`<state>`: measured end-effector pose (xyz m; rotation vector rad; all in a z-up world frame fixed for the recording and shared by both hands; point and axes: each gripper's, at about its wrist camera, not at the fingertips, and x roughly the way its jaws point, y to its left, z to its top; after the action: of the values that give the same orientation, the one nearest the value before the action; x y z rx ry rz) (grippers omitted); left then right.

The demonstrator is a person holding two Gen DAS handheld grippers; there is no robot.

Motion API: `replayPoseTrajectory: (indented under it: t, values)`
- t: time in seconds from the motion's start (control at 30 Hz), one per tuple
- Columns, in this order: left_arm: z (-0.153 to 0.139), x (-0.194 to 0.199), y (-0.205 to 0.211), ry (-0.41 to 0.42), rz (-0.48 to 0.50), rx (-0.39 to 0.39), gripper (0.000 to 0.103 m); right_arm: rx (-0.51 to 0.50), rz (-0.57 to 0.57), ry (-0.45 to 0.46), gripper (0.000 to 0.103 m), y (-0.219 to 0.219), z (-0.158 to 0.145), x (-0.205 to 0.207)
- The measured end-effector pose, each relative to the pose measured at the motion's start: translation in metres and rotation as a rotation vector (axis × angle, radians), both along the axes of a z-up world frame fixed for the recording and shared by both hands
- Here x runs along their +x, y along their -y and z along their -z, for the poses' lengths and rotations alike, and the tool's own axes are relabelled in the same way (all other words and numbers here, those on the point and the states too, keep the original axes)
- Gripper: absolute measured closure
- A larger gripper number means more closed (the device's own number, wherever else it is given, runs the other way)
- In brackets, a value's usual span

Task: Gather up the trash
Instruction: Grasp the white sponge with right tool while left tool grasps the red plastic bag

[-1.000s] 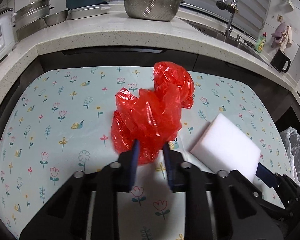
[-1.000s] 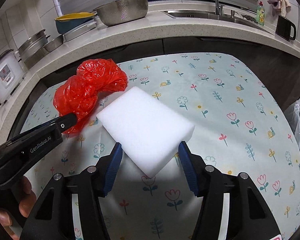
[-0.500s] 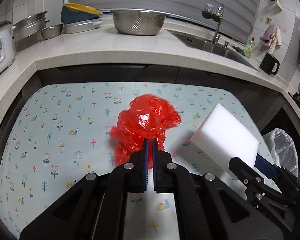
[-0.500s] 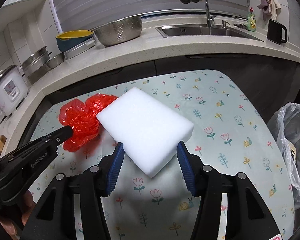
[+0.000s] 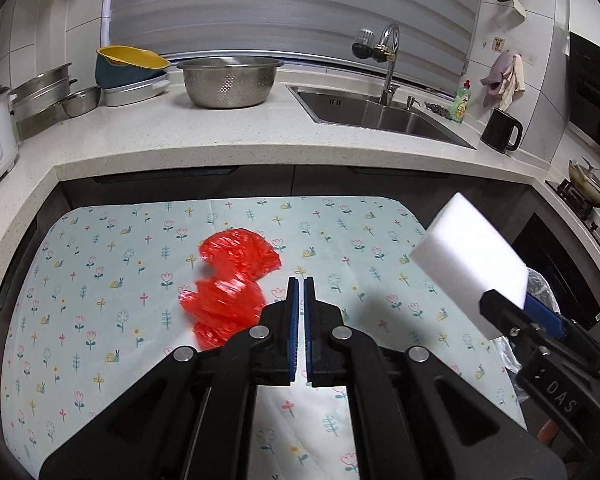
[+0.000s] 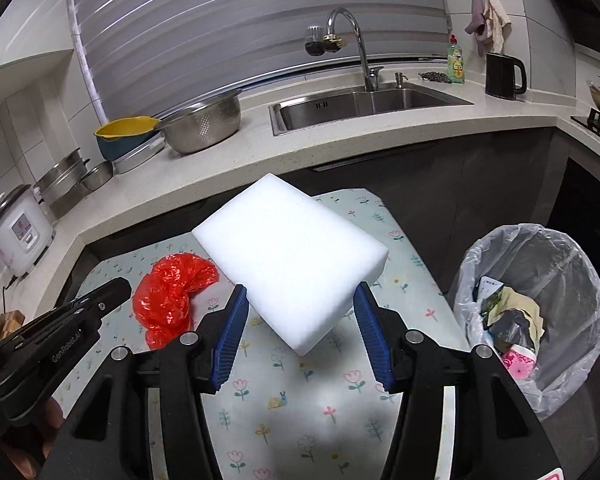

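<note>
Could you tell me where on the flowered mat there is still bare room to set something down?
The flowered mat is bare left of the red plastic bag, along its far edge by the dark cabinet fronts, and right of the bag toward the lined bin. The countertop is crowded with a colander and pans.

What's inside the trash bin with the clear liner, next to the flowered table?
The lined bin holds crumpled paper and packaging, a dark wrapper and something pink with flowers. Whatever lies beneath that top layer is covered, and the bin's bottom cannot be seen.
</note>
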<state>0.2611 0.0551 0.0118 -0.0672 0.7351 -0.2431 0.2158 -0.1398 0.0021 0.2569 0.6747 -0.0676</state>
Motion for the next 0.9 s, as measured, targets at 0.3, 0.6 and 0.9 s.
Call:
replayPoseTrajectory:
  t: [0.3,0.6,0.9]
  values:
    - [0.029,0.023,-0.036,-0.036,-0.1,0.04,0.042,0.017,0.022,-0.006,0.05,0.019,0.006,0.002]
    - [0.074,0.067,-0.048,-0.096,-0.071,0.102,0.029,0.045,-0.023,-0.025,0.05,-0.006,0.027,0.037]
    - [0.086,0.073,-0.031,-0.116,-0.04,0.089,0.078,0.041,-0.03,-0.048,0.05,-0.012,0.038,0.049]
